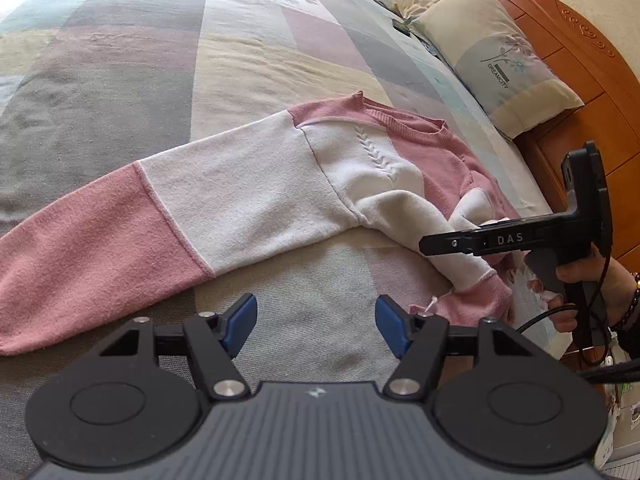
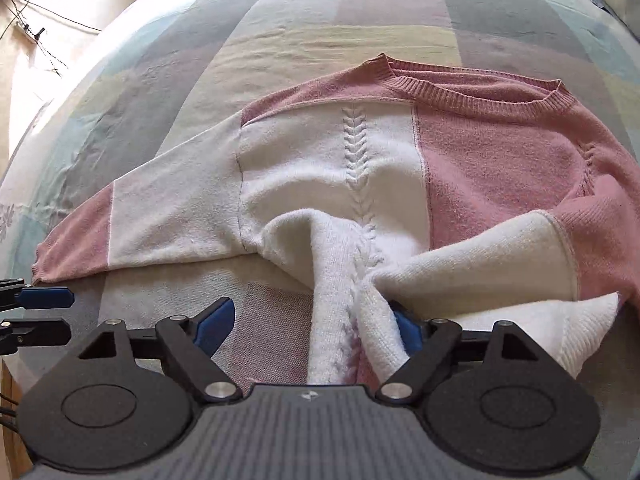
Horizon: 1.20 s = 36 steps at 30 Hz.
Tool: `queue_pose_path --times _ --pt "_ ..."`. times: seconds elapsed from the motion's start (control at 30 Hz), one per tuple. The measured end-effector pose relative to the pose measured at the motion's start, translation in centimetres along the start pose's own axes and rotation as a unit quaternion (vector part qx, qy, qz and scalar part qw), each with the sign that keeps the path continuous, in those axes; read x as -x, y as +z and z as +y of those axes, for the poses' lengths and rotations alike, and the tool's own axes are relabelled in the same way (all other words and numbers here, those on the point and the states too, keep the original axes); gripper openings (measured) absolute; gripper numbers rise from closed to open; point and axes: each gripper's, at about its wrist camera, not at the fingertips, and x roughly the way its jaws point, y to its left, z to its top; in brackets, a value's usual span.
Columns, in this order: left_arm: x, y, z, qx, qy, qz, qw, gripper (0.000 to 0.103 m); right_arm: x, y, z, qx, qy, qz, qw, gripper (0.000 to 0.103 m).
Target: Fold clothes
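Note:
A pink and white knit sweater lies on the bed, collar toward the pillows, one sleeve stretched out to the left. My left gripper is open and empty, just in front of the sweater's lower edge. My right gripper is open; bunched white fabric of the sweater lies between its blue pads and drapes over the right pad. It also shows in the left wrist view, over the crumpled right part. The sweater's right side is folded and rumpled.
The bed has a patchwork cover in grey, cream and mauve. A pillow leans on the wooden headboard at right. Cables and a power strip lie on the floor at far left.

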Motion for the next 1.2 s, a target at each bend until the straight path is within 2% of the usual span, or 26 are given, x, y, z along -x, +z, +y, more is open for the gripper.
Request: queue_pose_path --times 0.13,0.23,0.4,0.5,0.63,0.8,0.9,0.97,1.03,1.2 --pt "-0.3 -1.0 0.1 0.003 0.015 0.004 0.9999 0.065 0.6 -0.2 -0.3 0.006 0.007 0.001 1.0 0.091" --pt "-1.0 -1.6 -1.1 0.012 0.02 0.008 0.9997 0.065 4.2 -0.6 -1.2 0.015 0.022 -0.023 0.999 0.09" --pt "-2.8 -2.2 -5.6 0.001 0.012 0.01 0.9999 0.065 10.7 -2.8 -4.5 0.014 0.037 -0.066 0.997 0.092" --pt "-4.4 -3.3 -8.6 -0.026 0.007 0.018 0.9995 0.065 12.2 -5.5 -7.6 -0.001 0.033 -0.064 0.997 0.093" --pt "-6.6 -5.3 -11.5 -0.096 -0.001 0.038 0.9947 0.066 11.0 -9.9 -10.9 -0.007 0.035 -0.027 0.999 0.093" --pt "-9.8 -7.2 -12.5 -0.151 0.006 0.076 0.9855 0.066 7.3 -14.0 -12.0 0.026 0.025 -0.008 0.999 0.093" --pt "-9.8 -7.8 -12.8 -0.167 -0.001 0.065 0.9838 0.075 5.1 -15.2 -12.0 0.031 0.01 -0.008 0.999 0.093" --pt "-9.7 -8.0 -12.8 -0.165 0.0 0.061 0.9844 0.075 4.4 -15.8 -11.7 0.034 0.004 -0.017 0.999 0.095" --pt "-9.5 -8.2 -12.9 -0.163 0.003 0.055 0.9851 0.075 4.1 -16.4 -11.2 0.043 0.0 -0.034 0.999 0.103" --pt "-9.3 -9.2 -13.3 -0.17 0.016 0.023 0.985 0.075 3.7 -18.4 -10.0 0.065 -0.026 -0.082 0.994 0.103"
